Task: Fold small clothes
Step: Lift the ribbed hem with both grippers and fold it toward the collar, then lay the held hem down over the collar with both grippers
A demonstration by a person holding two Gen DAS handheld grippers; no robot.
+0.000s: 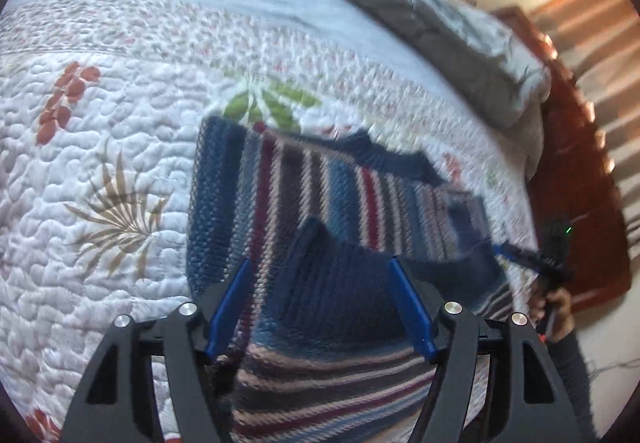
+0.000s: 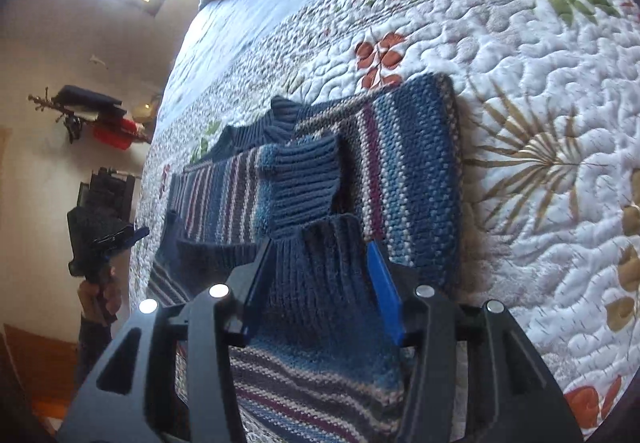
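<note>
Sunlight falls on a bed with a bumpy quilt (image 2: pixel 540 91) with leaf pictures. On it lies a small striped sweater (image 2: pixel 400 163), spread flat so it is easy to fold. Both sleeves are laid across its middle. The left hand-held gripper (image 1: pixel 320 267) is wide open over one dark cuff. The right hand-held gripper (image 2: pixel 320 247) is partly open around the other cuff, not squeezing it.

Both cameras ride the grippers, looking steeply down along their fingers, close over the striped sweater (image 1: pixel 340 195) on the quilted bed (image 1: pixel 100 171). The left view faces toward the frame's upper right, somewhat blurred; the right view faces upper left. They share the sweater and the quilt's palm print (image 2: pixel 532 159).
</note>
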